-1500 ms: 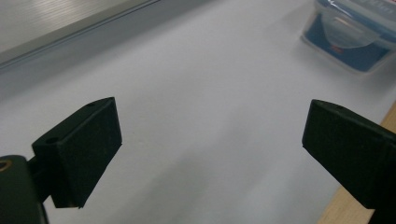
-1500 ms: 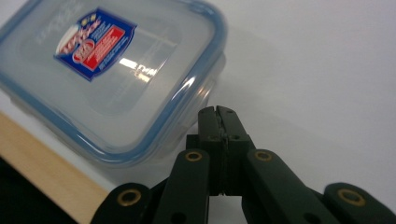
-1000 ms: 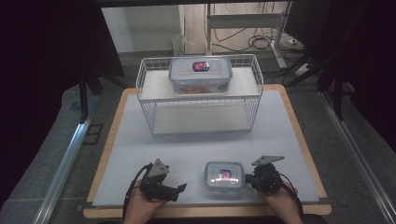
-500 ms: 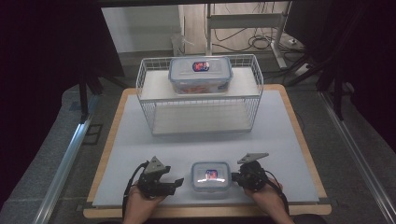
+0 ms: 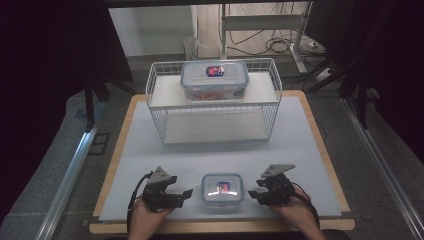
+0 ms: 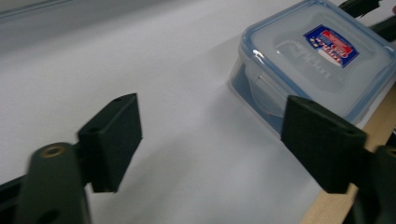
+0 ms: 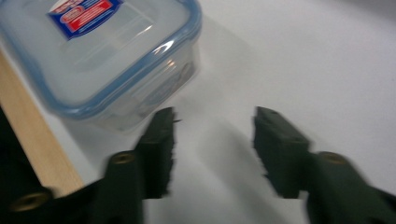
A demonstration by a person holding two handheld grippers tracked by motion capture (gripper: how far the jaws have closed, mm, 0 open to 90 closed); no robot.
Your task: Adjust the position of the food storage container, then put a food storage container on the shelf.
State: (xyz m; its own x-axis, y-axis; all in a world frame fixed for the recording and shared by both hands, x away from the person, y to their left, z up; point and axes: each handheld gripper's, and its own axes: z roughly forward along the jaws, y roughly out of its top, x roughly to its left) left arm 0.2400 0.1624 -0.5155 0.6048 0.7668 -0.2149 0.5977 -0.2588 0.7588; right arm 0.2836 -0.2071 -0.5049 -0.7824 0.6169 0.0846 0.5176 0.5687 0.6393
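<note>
The small clear blue-rimmed lidded container (image 5: 223, 189) is lying flat, lid up, roughly square; the left tool (image 5: 186, 192) and right tool (image 5: 252, 193) are flanking it, jaws apart, the right's just widened.

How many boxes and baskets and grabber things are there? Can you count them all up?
Plastic boxes with lids: 2 (small box by the grippers, big box on the rack)
Wire rack: 1
Grippers: 2 (left gripper, right gripper)
Total: 5

No wording is reading clearly: the small container's (image 6: 317, 60) lid is carrying a red-and-blue label (image 6: 330, 45), its print too small and blurred to make out.
</note>
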